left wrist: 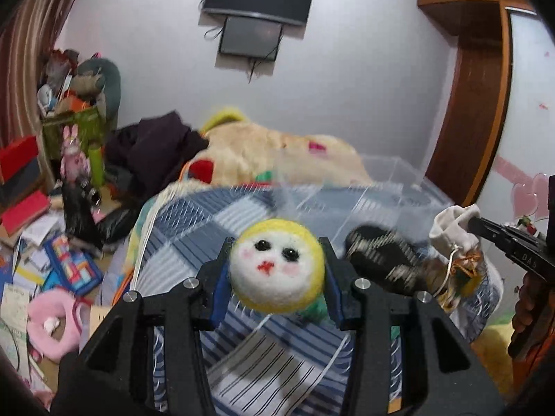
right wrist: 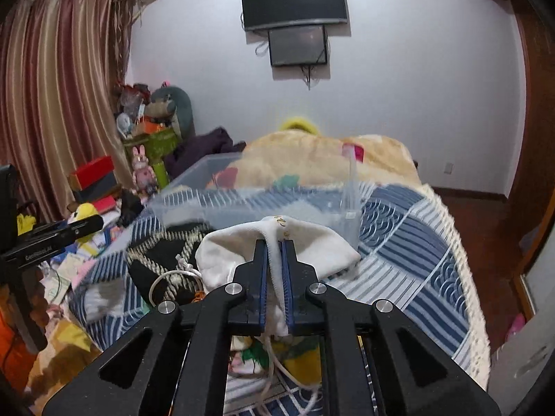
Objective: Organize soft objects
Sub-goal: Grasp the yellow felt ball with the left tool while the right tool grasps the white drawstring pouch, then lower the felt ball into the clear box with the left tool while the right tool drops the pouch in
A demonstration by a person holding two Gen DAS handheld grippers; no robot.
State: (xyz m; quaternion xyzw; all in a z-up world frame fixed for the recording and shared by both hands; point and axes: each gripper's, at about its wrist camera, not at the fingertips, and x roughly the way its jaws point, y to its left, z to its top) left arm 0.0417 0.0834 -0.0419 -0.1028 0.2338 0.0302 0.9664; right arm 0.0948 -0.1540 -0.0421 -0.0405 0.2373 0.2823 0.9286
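**Two soft items held above the bed, clear bin ahead**

A cluttered bedroom: a bed (left wrist: 215,215) under a blue-striped quilt, with toys and papers across the floor at nine o'clock. The left gripper (left wrist: 275,270) is closed on a round felt doll head (left wrist: 277,263), its blue pads pressing both sides. At three o'clock of it, the right gripper (right wrist: 274,277) pinches a fold of a white drawstring pouch (right wrist: 312,246), jaws nearly together. A black patterned pouch (left wrist: 378,260) lies on the quilt between them.

The clear plastic bin (right wrist: 194,180) stands at twelve o'clock, apparently open-topped. Its near rim looks like the main hazard: a low approach could catch the pouch's dangling cord (right wrist: 170,277), or the thin pinch of cloth could slip. Open room lies above the bin; the bed edge drops away on both sides.
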